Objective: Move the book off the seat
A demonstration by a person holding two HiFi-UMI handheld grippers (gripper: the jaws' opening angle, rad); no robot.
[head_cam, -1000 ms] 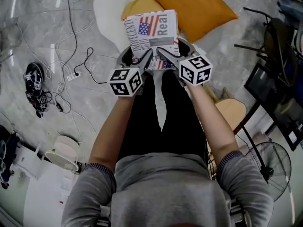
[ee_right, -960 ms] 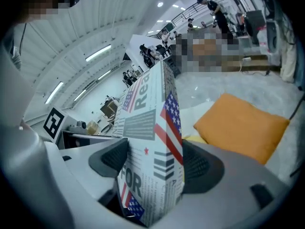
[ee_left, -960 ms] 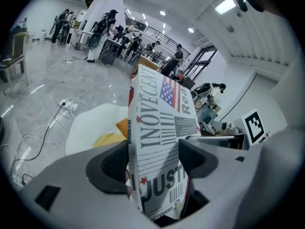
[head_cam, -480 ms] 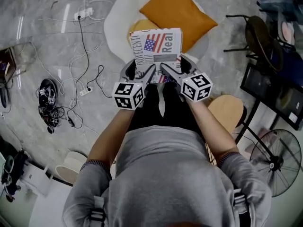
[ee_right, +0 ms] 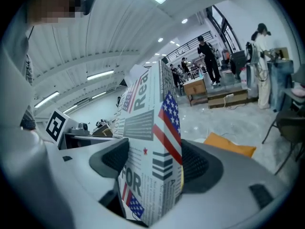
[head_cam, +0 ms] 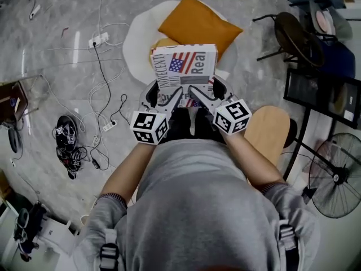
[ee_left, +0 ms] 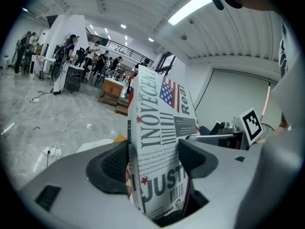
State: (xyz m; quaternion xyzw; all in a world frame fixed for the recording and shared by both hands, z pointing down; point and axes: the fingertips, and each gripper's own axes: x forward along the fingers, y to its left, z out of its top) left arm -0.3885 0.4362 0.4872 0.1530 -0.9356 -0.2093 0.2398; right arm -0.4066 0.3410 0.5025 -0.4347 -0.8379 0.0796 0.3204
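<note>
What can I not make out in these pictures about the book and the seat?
- Head view: the near end of the book is hidden behind the left gripper and the right gripper.
- Head view: the book and the orange cushion cover part of the white seat.
- Left gripper view: the distant people are too small to describe.

Steep overhead; two close-ups on book

A grey marbled floor is seen, over which cables and a power strip are spread; a white round seat, a wooden stool and a fan are stood on it.
</note>
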